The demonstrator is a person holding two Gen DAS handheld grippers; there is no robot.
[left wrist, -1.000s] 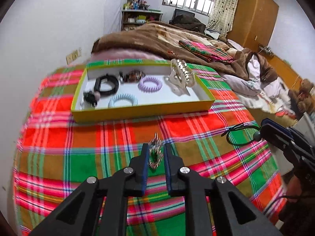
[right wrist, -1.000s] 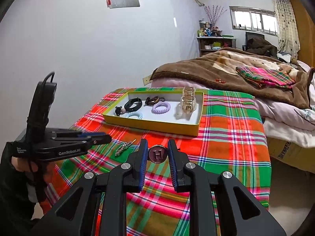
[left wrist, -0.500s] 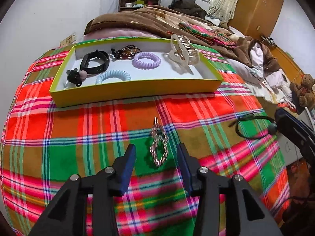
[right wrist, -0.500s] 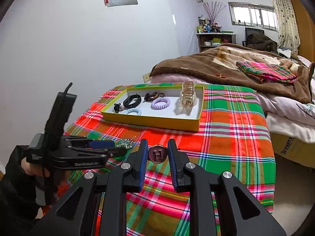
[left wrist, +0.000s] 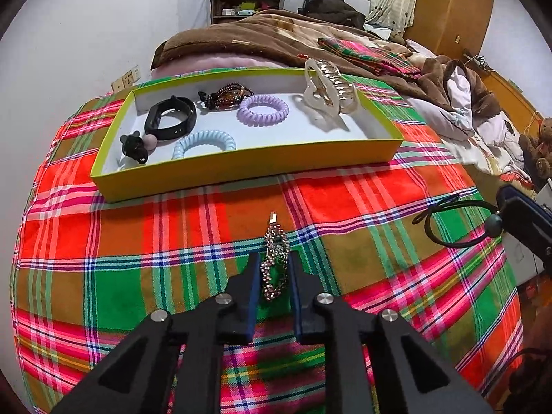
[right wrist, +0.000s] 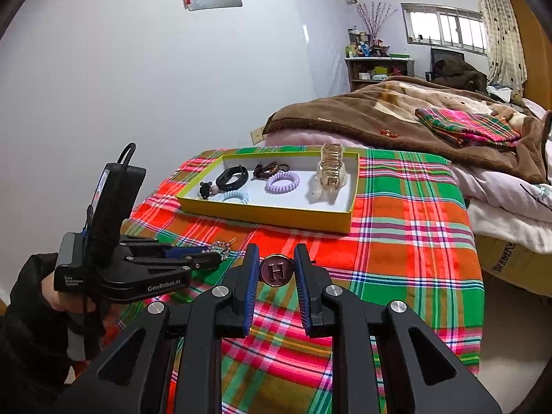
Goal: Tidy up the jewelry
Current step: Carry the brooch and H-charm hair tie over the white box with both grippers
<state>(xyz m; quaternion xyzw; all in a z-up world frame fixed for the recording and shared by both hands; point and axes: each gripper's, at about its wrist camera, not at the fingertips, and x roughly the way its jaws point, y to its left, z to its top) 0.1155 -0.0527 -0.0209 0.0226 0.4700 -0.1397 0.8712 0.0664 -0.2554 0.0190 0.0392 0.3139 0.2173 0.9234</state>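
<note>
So the left gripper [left wrist: 273, 276] is low over the plaid cloth [left wrist: 362, 214], jaws closing in narrow around a sparkly rhinestone hair clip [left wrist: 274, 258]. The clip sits right between the blue pads and they look like they're pressing its sides, its tip poking out toward 12 o'clock. It's on the cloth just short of the yellow tray [left wrist: 248, 169], which lies at 12 o'clock from the clip.

The right gripper [right wrist: 276, 272] is pinching a round maroon button with an H on it [right wrist: 277, 271], jaws narrow and tight on both edges, held above the cloth.

Inside the tray: a black band [left wrist: 170, 118] and a black-and-pink bobble tie [left wrist: 136, 145] at the 9 o'clock end, a pale blue coil tie [left wrist: 204, 142] by the near wall, a purple coil tie [left wrist: 264, 109] in the middle, a dark beaded bracelet [left wrist: 224, 96] at the far wall, and a big cream and gold claw clip [left wrist: 327, 89] at the 3 o'clock end.

A black hair tie [left wrist: 452, 222] lies on the cloth at 3 o'clock from the sparkly clip, well apart.
</note>
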